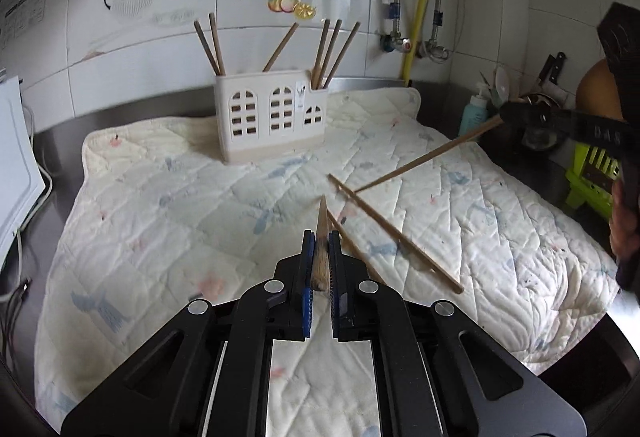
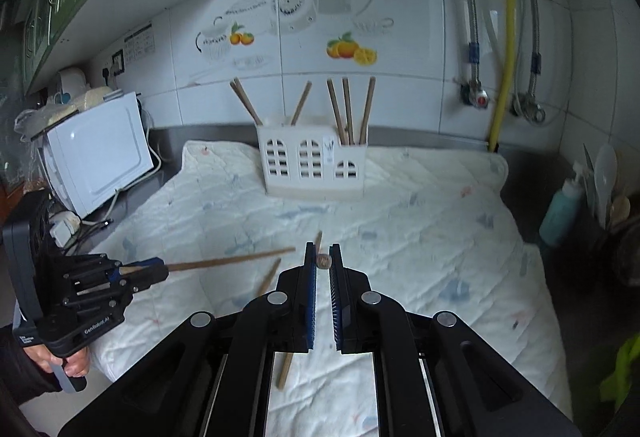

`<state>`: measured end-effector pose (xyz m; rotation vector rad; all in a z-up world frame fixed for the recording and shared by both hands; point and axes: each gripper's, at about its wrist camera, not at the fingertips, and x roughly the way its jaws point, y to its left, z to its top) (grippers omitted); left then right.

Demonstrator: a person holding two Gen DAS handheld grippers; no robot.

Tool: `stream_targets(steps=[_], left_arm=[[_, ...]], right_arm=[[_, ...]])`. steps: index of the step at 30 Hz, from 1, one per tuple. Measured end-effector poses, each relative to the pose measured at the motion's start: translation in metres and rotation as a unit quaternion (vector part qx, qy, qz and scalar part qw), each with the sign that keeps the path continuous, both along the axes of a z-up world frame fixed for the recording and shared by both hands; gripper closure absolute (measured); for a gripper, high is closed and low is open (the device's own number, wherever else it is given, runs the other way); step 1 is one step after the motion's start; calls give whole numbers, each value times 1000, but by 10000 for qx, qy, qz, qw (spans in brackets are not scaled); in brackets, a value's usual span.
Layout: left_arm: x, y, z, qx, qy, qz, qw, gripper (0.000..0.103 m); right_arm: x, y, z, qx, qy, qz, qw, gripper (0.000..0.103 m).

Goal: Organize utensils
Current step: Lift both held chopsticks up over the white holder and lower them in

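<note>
A white house-shaped utensil holder point(image 1: 272, 121) point(image 2: 312, 165) stands at the far side of the quilted cloth point(image 1: 180, 217), with several wooden chopsticks upright in it. My left gripper point(image 1: 320, 237) point(image 2: 162, 269) is shut on a chopstick point(image 1: 322, 213) point(image 2: 232, 259), held above the cloth. My right gripper point(image 2: 323, 249) point(image 1: 505, 113) is shut on another chopstick point(image 2: 323, 261) point(image 1: 420, 159), also held in the air. Two loose chopsticks point(image 1: 394, 233) point(image 2: 285, 365) lie on the cloth below the grippers.
A white microwave point(image 2: 100, 153) with cables sits at the left end of the counter. A teal soap bottle point(image 2: 560, 213), kitchen tools and a green plastic item point(image 1: 592, 173) crowd the right. Hoses and a yellow pipe point(image 2: 506, 37) run down the tiled wall.
</note>
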<state>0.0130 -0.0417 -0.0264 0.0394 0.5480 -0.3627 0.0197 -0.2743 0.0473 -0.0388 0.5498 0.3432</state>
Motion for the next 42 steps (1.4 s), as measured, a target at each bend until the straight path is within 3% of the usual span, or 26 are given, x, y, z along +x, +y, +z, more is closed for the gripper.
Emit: stream_targets(steps=[13, 26, 33, 42], left_arm=[[48, 8, 53, -6, -112, 12, 9999, 98], [102, 26, 106, -151, -413, 273, 9987, 98], [120, 23, 156, -313, -958, 332, 9944, 98], [153, 13, 219, -305, -1842, 553, 9809, 98]], right_arm=[[67, 9, 105, -366, -313, 347, 9982, 97], [123, 21, 161, -799, -748, 242, 9937, 97], [160, 26, 164, -655, -734, 193, 9950, 97], [216, 30, 126, -602, -217, 127, 9979, 97]])
